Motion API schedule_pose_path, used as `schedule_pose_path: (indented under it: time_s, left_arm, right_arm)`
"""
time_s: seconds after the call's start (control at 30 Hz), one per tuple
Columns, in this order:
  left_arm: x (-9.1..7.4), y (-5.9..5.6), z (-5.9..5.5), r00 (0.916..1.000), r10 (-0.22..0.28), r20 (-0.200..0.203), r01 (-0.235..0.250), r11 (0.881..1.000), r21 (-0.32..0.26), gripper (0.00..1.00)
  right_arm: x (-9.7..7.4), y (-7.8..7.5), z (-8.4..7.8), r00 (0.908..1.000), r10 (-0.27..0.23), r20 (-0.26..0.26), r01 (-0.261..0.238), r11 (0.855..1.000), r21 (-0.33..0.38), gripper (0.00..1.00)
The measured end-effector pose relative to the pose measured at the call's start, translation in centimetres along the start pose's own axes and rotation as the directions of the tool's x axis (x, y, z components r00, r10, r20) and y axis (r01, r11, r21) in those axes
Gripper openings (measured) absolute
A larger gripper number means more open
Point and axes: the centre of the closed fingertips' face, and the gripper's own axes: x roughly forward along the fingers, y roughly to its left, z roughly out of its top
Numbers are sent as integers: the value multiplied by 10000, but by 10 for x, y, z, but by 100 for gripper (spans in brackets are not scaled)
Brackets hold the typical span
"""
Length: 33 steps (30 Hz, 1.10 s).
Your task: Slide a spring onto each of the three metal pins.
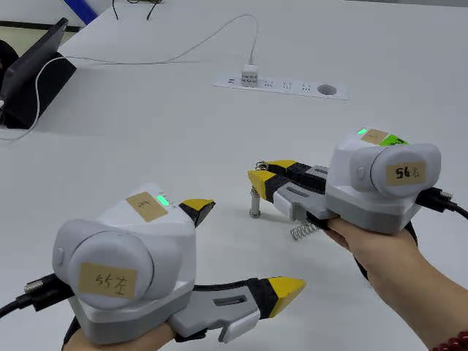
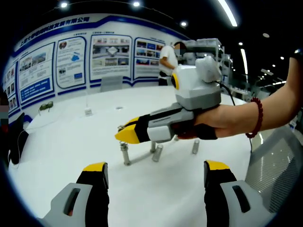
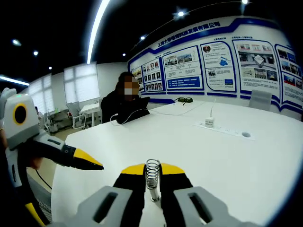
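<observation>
The right gripper [image 1: 262,174] clenched a coiled steel spring [image 3: 152,174] upright over a silver metal pin [image 1: 254,204], apparently for coaxial alignment; the left gripper [image 1: 245,248] stood released, lower left

Spring [image 1: 303,232] on table [image 1: 183,131], beside pin [image 1: 254,202]

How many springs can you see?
2. The held spring sits between the right gripper's fingers, above a pin. The loose spring lies on the table near that gripper. More may be hidden.
</observation>
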Motion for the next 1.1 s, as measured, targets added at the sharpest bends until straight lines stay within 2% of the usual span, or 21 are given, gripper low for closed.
schedule_pose_path:
  time_s: [0.37, 0.6, 1.1]
  left_arm:
    - [0, 2, 0, 10000, -5, -12, 5, 9999, -121, 83]
    - [-1, 3, 2, 9997, -48, 221, 61, 9983, -580, 83]
    - [-2, 5, 0, 10000, 22, 42, -20, 9991, -429, 83]
  right_arm:
    - [4, -1, -12, 9989, -106, -463, 95, 9997, -240, 12]
    - [6, -2, -21, 9971, -151, -749, 149, 9999, -25, 12]
    - [10, -1, -36, 9925, -162, -1214, 171, 9998, 67, 12]
